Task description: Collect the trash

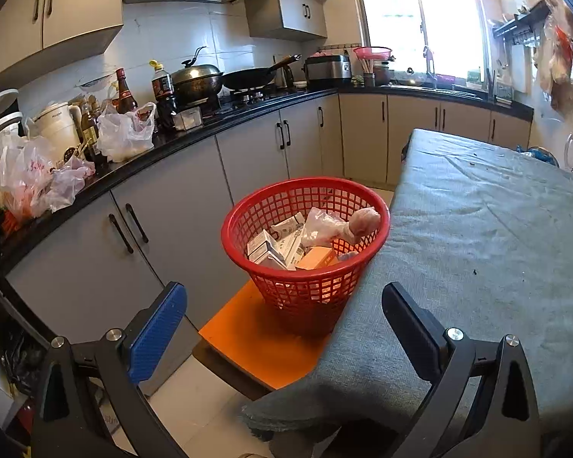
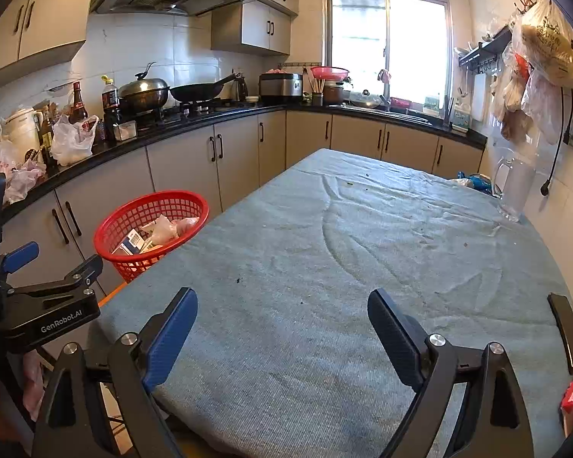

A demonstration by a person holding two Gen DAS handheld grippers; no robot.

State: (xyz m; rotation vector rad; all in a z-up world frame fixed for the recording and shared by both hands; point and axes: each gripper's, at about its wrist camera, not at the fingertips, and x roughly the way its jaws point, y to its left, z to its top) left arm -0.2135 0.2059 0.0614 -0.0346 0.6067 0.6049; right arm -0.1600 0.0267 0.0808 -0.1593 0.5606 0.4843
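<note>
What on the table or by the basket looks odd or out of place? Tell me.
Dark crumbs speckle the rumpled grey tablecloth. A plastic bag droops over the rim of the red basket, which stands on an orange stool. Nothing looks spilled or broken.

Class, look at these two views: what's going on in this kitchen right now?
A person holds two grippers over a cloth-covered table. Both the left gripper and right gripper are open and empty. The red basket, on an orange stool beside the table, already holds boxes and plastic wrap.

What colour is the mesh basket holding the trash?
Red basket, clearest in the left wrist view.
</note>
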